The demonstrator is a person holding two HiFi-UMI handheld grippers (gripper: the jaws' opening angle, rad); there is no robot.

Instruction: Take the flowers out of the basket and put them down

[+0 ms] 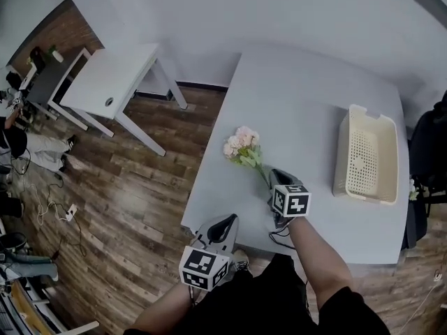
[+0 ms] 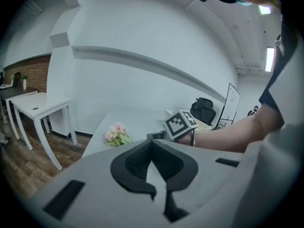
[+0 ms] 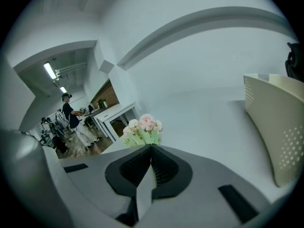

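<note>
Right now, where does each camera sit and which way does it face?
Head view: on the person's head, facing down at the table, flowers and basket; both forearms show.
Left gripper view: on the left hand-held gripper, facing along the table; its shut jaws and the right forearm show.
Right gripper view: on the right hand-held gripper, facing the flowers; jaws shut on their stem.
Shared: all show the flowers.

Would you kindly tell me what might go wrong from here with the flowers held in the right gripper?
1. The flowers are close to the left edge of the table, so a nudge as the gripper pulls back might tip them off.
2. The right gripper pinches only the thin stem. It may cling to the fingers on release and get dragged.
</note>
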